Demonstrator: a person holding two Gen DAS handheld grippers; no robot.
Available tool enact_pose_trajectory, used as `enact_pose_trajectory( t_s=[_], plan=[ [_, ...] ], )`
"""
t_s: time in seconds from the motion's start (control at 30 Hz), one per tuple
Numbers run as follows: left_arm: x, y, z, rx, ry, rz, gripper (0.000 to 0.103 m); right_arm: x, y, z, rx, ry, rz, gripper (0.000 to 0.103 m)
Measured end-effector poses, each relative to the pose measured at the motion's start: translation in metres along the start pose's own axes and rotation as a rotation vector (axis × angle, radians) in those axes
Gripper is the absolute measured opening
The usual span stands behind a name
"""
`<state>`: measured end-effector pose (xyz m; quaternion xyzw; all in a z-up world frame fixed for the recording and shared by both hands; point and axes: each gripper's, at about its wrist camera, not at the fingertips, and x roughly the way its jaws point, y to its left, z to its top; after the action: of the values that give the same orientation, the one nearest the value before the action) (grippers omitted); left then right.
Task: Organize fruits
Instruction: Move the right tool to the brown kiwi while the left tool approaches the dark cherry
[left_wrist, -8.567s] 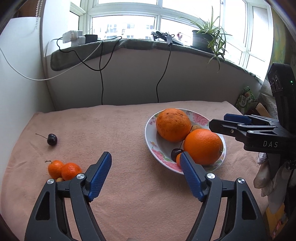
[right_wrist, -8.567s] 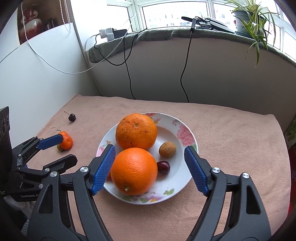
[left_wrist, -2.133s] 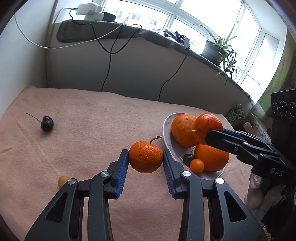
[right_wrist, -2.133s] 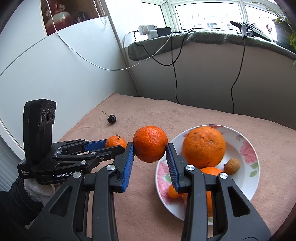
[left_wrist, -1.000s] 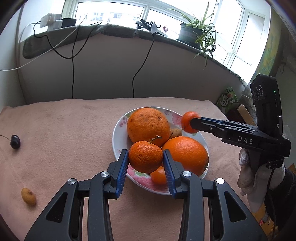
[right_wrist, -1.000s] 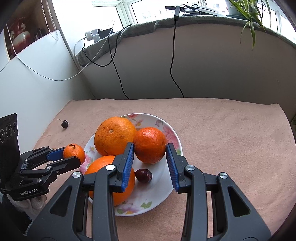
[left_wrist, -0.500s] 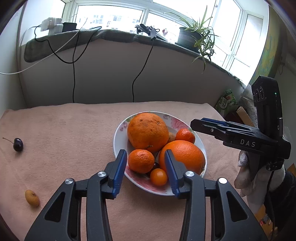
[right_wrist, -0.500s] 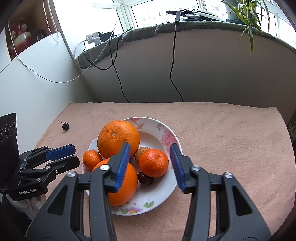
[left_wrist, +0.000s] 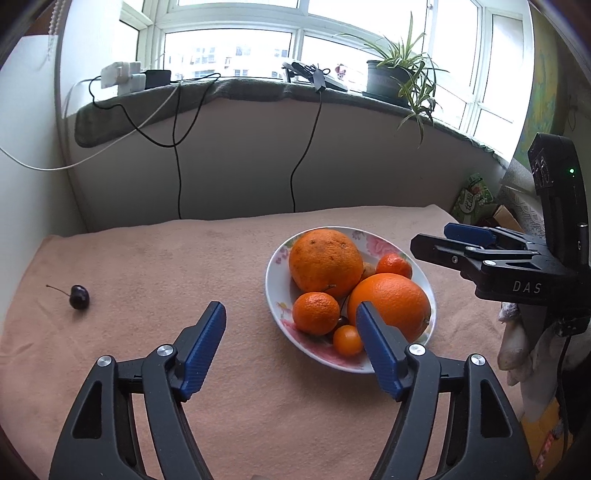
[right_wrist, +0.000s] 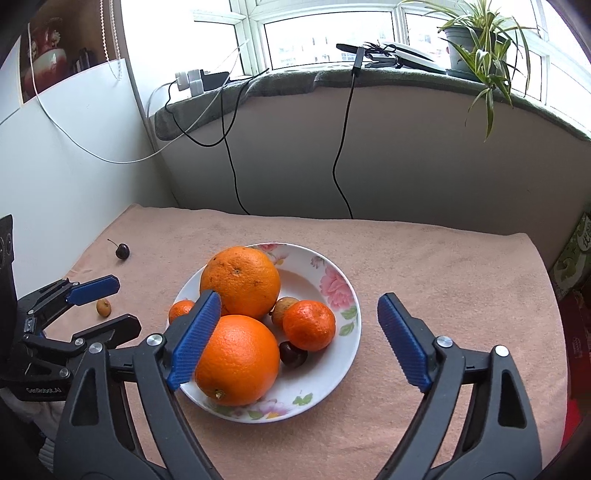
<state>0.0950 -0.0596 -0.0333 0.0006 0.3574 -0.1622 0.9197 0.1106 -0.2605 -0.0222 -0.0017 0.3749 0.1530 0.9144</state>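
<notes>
A floral white plate (left_wrist: 386, 243) (right_wrist: 332, 280) holds two large oranges (left_wrist: 325, 260) (right_wrist: 238, 360), two tangerines (left_wrist: 316, 313) (right_wrist: 309, 325), a kumquat (left_wrist: 347, 340), a cherry (right_wrist: 293, 354) and a small brown fruit (right_wrist: 282, 304). A loose cherry (left_wrist: 79, 296) (right_wrist: 122, 251) and a small yellow-brown fruit (right_wrist: 103, 307) lie on the pink cloth to the left. My left gripper (left_wrist: 290, 328) is open and empty, just left of the plate. My right gripper (right_wrist: 299, 317) is open and empty above the plate's near side.
The pink cloth (left_wrist: 184, 266) covers the table. A wall with hanging cables (left_wrist: 177, 177) rises behind it, with a potted plant (left_wrist: 399, 77) on the sill. Boxes and packets (left_wrist: 472, 199) stand beyond the right edge.
Both grippers have let go of their tangerines, which now lie on the plate. Both jaws have opened wider and drawn back from the plate.
</notes>
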Motion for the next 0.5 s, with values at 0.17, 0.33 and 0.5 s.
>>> enact_pose_trajectory(
  t_s=[0.17, 0.33, 0.5],
  plan=[
    [-0.009, 0.008, -0.007, 0.015, -0.003, 0.036, 0.073, -0.001, 0.018, 0.001, -0.051, 0.008, 0.022, 0.091],
    [-0.02, 0.023, -0.013, 0.007, -0.001, 0.078, 0.073, -0.001, 0.035, 0.001, -0.076, 0.011, 0.048, 0.091],
    [-0.029, 0.041, -0.02, -0.013, -0.001, 0.112, 0.073, 0.002, 0.059, 0.0, -0.115, 0.012, 0.076, 0.091]
  ],
)
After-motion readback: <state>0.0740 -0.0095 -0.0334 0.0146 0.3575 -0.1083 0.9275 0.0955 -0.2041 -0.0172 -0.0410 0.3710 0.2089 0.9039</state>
